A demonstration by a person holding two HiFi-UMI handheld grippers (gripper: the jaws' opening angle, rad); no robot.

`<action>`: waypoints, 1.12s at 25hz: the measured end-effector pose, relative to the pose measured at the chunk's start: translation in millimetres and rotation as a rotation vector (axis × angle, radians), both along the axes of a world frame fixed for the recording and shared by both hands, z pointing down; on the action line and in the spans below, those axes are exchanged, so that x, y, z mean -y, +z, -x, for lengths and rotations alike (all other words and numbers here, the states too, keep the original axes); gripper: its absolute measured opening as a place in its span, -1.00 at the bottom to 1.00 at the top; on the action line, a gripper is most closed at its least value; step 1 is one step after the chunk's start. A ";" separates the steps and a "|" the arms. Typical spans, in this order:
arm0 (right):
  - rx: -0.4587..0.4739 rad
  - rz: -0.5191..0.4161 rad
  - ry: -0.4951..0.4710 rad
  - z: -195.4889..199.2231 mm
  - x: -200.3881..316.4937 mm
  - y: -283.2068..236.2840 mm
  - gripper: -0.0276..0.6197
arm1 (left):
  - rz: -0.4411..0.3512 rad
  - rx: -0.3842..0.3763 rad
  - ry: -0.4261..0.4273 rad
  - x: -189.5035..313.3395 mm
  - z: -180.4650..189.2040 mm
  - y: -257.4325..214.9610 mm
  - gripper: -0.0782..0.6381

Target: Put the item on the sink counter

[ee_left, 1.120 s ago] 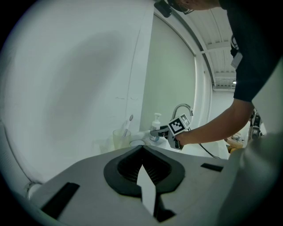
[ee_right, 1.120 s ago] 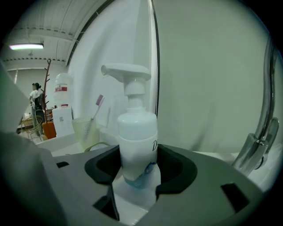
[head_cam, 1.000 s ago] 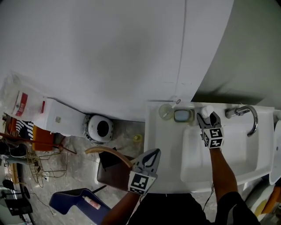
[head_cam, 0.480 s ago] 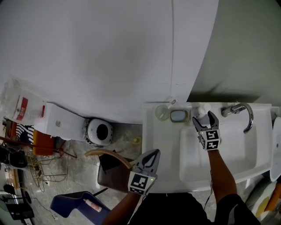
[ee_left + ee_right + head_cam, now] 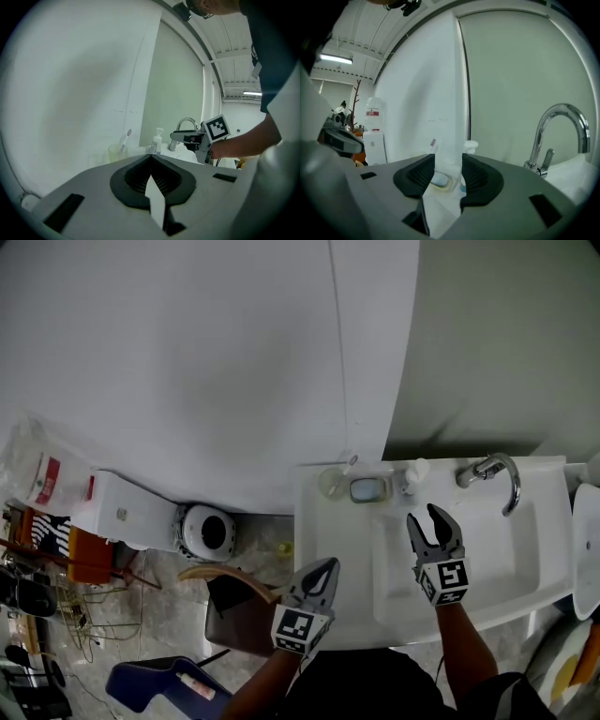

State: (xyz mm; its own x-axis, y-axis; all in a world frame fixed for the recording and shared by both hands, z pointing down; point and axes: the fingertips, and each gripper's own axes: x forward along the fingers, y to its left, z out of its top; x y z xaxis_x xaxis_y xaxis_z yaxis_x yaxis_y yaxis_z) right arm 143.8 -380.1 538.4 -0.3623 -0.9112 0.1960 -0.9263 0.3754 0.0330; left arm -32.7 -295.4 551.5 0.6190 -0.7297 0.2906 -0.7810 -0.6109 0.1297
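Left of the sink there is floor clutter and a white boxy unit (image 5: 127,507), none of it part of the task.

The left gripper (image 5: 326,570) hangs off the front-left corner of the sink counter (image 5: 323,545). Its jaws are pressed together and hold nothing. It looks parked there to stay out of the way, since the job needs one hand.

Along the back edge of the counter, starting near the back-left corner:
- A translucent plastic cup (image 5: 329,483), round and pale, with a toothbrush (image 5: 345,465) leaning in it.
- Just beside that, a soap dish (image 5: 367,489), a rounded rectangle with a yellowish rim and a pale bluish bar inside.
- Next, the small pump bottle (image 5: 413,472). This reads as the task's item. It has a white nozzle head and a smooth plastic body, and it stands upright on the back edge between the dish and the tap.

Neither gripper touches the bottle. It sits by the wall with the other toiletries, which seems a sensible spot: flat ledge, clear of the basin slope.

The right gripper (image 5: 422,517) is over the basin (image 5: 506,554), in front of the bottle and well apart from it, jaws pointing at the back edge. The jaws stand partly apart and are closing. Nothing is between the ribbed black pads; only the dish and bottle show through the gap, far off. My judgement is that the placing is done and the hand is clearing.

At the back right is the tap (image 5: 497,474), a curved chrome gooseneck, shiny, with a small lever. The counter and basin are glossy white ceramic with rounded edges.
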 end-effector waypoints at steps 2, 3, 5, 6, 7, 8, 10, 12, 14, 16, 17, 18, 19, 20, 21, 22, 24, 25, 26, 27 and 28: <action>0.018 -0.017 -0.010 4.6 -14.0 -10.9 -0.40 | -0.005 -0.004 0.002 -2.5 -3.1 -3.2 -0.74; 0.022 -0.024 -0.019 7.4 -20.8 -15.0 -0.47 | -0.009 -0.004 0.003 -4.0 -4.5 -4.7 -0.75; 0.019 -0.036 -0.042 14.0 -32.8 -22.1 -0.59 | -0.018 -0.003 0.007 -5.7 -7.4 -7.9 -0.75; 0.017 -0.046 -0.054 16.8 -38.0 -25.9 -0.64 | -0.023 -0.003 0.008 -6.2 -9.0 -9.6 -0.74; 0.015 -0.057 -0.064 19.1 -42.9 -30.4 -0.71 | -0.027 -0.004 0.010 -7.2 -10.6 -11.0 -0.75; 0.012 -0.067 -0.072 21.0 -47.7 -35.4 -0.76 | -0.029 -0.005 0.010 -8.9 -12.1 -12.1 -0.75; 0.009 -0.082 -0.079 23.1 -56.8 -44.6 -0.85 | -0.031 -0.010 0.009 -13.4 -14.2 -14.3 -0.75; 0.019 -0.092 -0.077 25.4 -63.8 -54.9 -0.87 | -0.034 -0.010 0.009 -17.6 -15.2 -16.5 -0.75; 0.021 -0.099 -0.078 26.6 -70.3 -61.3 -0.88 | -0.038 -0.010 0.007 -20.3 -16.3 -19.0 -0.74; 0.006 -0.102 -0.088 28.0 -76.9 -65.5 -0.88 | -0.038 -0.016 0.000 -22.2 -17.1 -21.4 -0.74; -0.002 -0.102 -0.092 28.9 -80.4 -67.6 -0.88 | -0.039 -0.019 -0.003 -23.3 -17.5 -23.1 -0.75; -0.007 -0.101 -0.092 29.3 -83.9 -69.5 -0.88 | -0.045 -0.023 -0.003 -24.3 -18.2 -25.9 -0.74; -0.008 -0.097 -0.089 29.1 -87.3 -71.5 -0.88 | -0.052 -0.026 -0.002 -25.3 -19.3 -29.1 -0.74; -0.007 -0.095 -0.085 28.3 -90.6 -73.5 -0.88 | -0.058 -0.029 -0.001 -26.5 -20.6 -32.0 -0.75; -0.007 -0.094 -0.083 27.4 -93.7 -75.9 -0.88 | -0.061 -0.032 0.000 -27.7 -22.1 -34.2 -0.74; -0.010 -0.097 -0.084 26.6 -96.5 -78.4 -0.88 | -0.061 -0.035 -0.001 -28.6 -23.5 -35.6 -0.74; -0.024 -0.106 -0.092 25.3 -101.2 -82.1 -0.88 | -0.055 -0.037 -0.003 -29.5 -26.2 -36.2 -0.75; -0.035 -0.111 -0.096 24.7 -103.1 -83.1 -0.88 | -0.053 -0.036 -0.001 -29.6 -28.0 -36.6 -0.74; -0.044 -0.116 -0.099 24.3 -104.7 -83.9 -0.88 | -0.053 -0.035 0.003 -29.4 -30.2 -37.8 -0.74; -0.051 -0.122 -0.101 24.1 -106.1 -85.0 -0.88 | -0.057 -0.035 0.007 -28.8 -32.2 -39.7 -0.75; -0.054 -0.126 -0.101 24.3 -107.3 -86.2 -0.88 | -0.064 -0.036 0.010 -28.0 -33.7 -42.2 -0.74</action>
State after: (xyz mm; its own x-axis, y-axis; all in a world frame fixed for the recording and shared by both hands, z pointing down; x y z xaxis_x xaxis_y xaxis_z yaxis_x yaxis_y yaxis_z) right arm 119.5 -272.8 452.2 -0.4454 -0.8893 0.1042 -0.8796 0.4563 0.1347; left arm 1.0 -267.4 509.2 0.6352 -0.7400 0.2213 -0.7707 -0.6262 0.1182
